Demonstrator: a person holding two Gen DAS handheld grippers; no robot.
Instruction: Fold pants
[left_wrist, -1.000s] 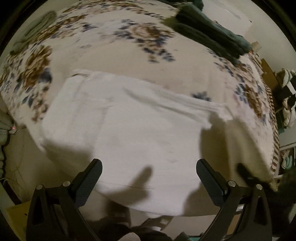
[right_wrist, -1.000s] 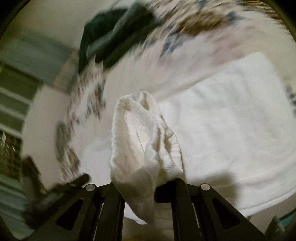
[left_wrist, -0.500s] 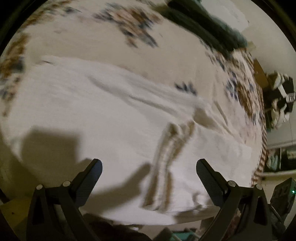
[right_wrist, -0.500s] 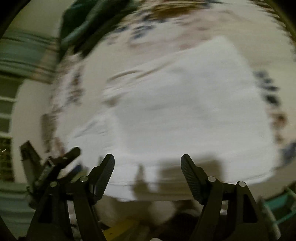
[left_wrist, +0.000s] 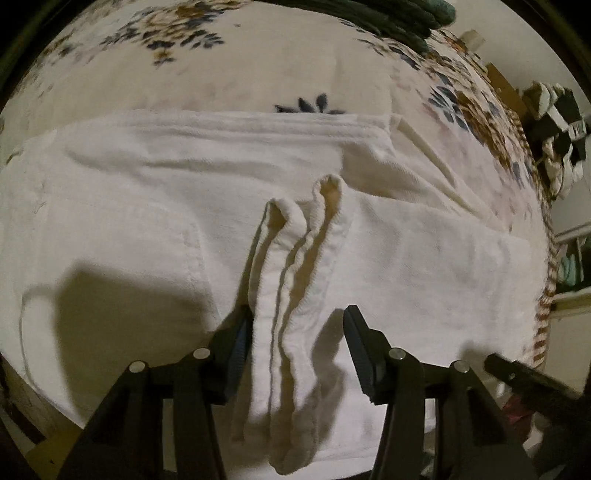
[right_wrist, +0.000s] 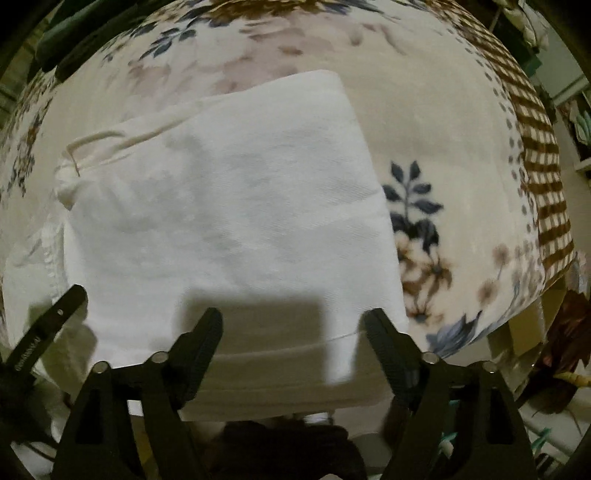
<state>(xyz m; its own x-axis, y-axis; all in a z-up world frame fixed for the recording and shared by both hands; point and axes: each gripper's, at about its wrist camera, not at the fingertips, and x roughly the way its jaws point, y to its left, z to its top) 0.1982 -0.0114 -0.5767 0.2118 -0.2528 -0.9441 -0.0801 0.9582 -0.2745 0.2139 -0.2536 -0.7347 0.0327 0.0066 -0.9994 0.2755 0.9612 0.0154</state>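
The white pants (left_wrist: 147, 206) lie folded flat on the floral blanket (left_wrist: 240, 77), along its near edge. The left gripper (left_wrist: 297, 332) is closing around a raised pleat of cloth (left_wrist: 295, 258); the left pad appears to touch it, the right pad is apart from it. The right gripper (right_wrist: 291, 332) is opening over the pants with nothing between its jaws. Judgement: the left should gather all layers of the pleat before lifting, and the right should take the matching near-edge corner so the fold stays square.
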